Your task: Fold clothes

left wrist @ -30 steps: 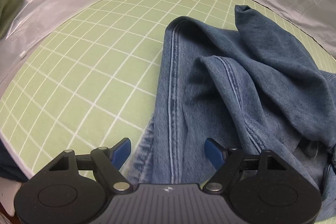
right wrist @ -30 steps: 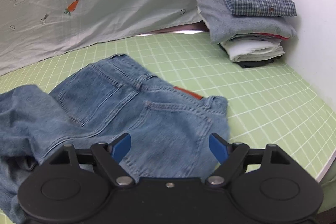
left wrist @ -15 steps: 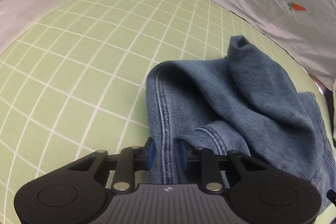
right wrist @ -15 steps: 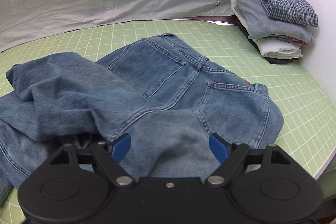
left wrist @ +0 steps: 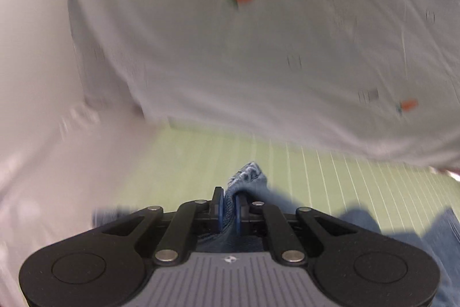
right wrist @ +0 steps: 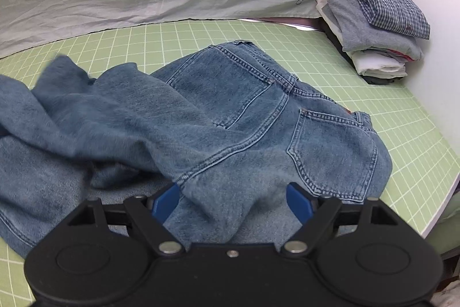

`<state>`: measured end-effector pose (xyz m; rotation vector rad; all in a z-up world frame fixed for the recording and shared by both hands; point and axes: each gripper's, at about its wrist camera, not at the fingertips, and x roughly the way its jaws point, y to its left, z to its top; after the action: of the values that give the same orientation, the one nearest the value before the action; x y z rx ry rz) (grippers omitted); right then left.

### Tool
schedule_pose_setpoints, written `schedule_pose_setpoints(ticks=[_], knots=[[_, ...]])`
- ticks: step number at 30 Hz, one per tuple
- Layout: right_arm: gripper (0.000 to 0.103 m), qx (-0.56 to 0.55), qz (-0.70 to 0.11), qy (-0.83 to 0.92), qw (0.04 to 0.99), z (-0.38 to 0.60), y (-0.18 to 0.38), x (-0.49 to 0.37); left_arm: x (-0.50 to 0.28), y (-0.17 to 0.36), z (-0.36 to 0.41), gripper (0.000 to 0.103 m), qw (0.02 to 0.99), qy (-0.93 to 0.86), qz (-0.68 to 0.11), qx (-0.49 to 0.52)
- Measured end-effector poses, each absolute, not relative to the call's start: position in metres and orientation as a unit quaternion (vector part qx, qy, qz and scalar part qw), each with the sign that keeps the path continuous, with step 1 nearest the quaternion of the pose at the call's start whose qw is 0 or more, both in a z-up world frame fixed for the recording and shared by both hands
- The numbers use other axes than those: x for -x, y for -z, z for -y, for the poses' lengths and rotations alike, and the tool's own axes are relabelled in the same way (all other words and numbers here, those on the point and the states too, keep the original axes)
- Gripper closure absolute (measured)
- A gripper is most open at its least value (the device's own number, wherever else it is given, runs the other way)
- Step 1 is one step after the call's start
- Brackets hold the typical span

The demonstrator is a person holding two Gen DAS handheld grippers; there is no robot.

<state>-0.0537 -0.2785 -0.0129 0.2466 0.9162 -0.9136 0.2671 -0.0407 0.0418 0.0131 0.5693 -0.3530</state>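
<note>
The left gripper (left wrist: 229,205) has its blue pads pressed together on a bunch of denim, a frayed end of the jeans (left wrist: 247,177) poking up just past the fingertips; this view is blurred, and beyond the pinched cloth show only the green grid mat (left wrist: 330,171) and the pale carrot-print sheet (left wrist: 258,62) hanging behind it. In the right wrist view the jeans (right wrist: 230,117) lie crumpled across the middle of the mat (right wrist: 402,111), back pockets facing up, the legs rumpled and heaped toward the left edge, the waistband toward the far right. The right gripper (right wrist: 234,199) sits low over the near part of the seat, its blue pads spread wide with a ridge of denim rising between them, not squeezed. At the mat's far right corner, against the white wall, stands a stack of folded clothes (right wrist: 376,25), a checked shirt on top, well apart from the jeans.
</note>
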Motion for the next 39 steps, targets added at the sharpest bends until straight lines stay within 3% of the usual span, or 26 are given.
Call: schedule_pose_setpoints(ticks=[4, 6, 9, 11, 13, 16, 24, 26, 27, 28, 29, 30, 39], knots=[[0.021, -0.119, -0.43, 0.431, 0.784, 0.279, 0.015, 0.05, -0.267, -0.04, 0.05, 0.093, 0.954, 0.162, -0.249, -0.031], [0.021, -0.119, -0.436, 0.427, 0.783, 0.279, 0.018, 0.047, -0.267, -0.011, 0.056, 0.091, 0.937, 0.161, -0.304, -0.064], [0.021, -0.113, -0.448, 0.416, 0.784, 0.278, 0.021, 0.041, -0.263, 0.035, 0.037, 0.088, 0.903, 0.139, -0.405, -0.035], [0.021, -0.109, -0.454, 0.409, 0.784, 0.276, 0.023, 0.038, -0.255, 0.054, 0.018, 0.077, 0.888, 0.116, -0.445, -0.01], [0.021, -0.107, -0.461, 0.404, 0.783, 0.275, 0.025, 0.035, -0.25, 0.063, 0.006, 0.056, 0.882, 0.099, -0.461, 0.0], [0.021, -0.106, -0.469, 0.395, 0.783, 0.274, 0.028, 0.03, -0.244, 0.072, -0.009, 0.039, 0.874, 0.077, -0.479, 0.01], [0.021, -0.091, -0.469, 0.379, 0.793, 0.271, 0.028, 0.019, -0.239, 0.086, -0.01, 0.038, 0.838, 0.109, -0.526, 0.101], [0.021, -0.092, -0.465, 0.379, 0.795, 0.27, 0.028, 0.023, -0.235, 0.09, -0.001, 0.041, 0.828, 0.119, -0.536, 0.109], [0.021, -0.092, -0.463, 0.379, 0.796, 0.27, 0.028, 0.025, -0.233, 0.093, 0.003, 0.052, 0.825, 0.121, -0.541, 0.113], [0.021, -0.093, -0.461, 0.379, 0.797, 0.27, 0.028, 0.027, -0.23, 0.096, 0.006, 0.076, 0.821, 0.122, -0.545, 0.118], [0.021, -0.097, -0.458, 0.378, 0.799, 0.27, 0.029, 0.03, -0.227, 0.098, 0.009, 0.091, 0.818, 0.123, -0.548, 0.123], [0.021, -0.101, -0.454, 0.377, 0.801, 0.271, 0.029, 0.034, -0.222, 0.101, 0.01, 0.098, 0.819, 0.119, -0.546, 0.127], [0.021, -0.137, -0.422, 0.353, 0.824, 0.299, 0.032, 0.065, -0.143, 0.087, -0.02, 0.099, 0.841, 0.027, -0.528, 0.117]])
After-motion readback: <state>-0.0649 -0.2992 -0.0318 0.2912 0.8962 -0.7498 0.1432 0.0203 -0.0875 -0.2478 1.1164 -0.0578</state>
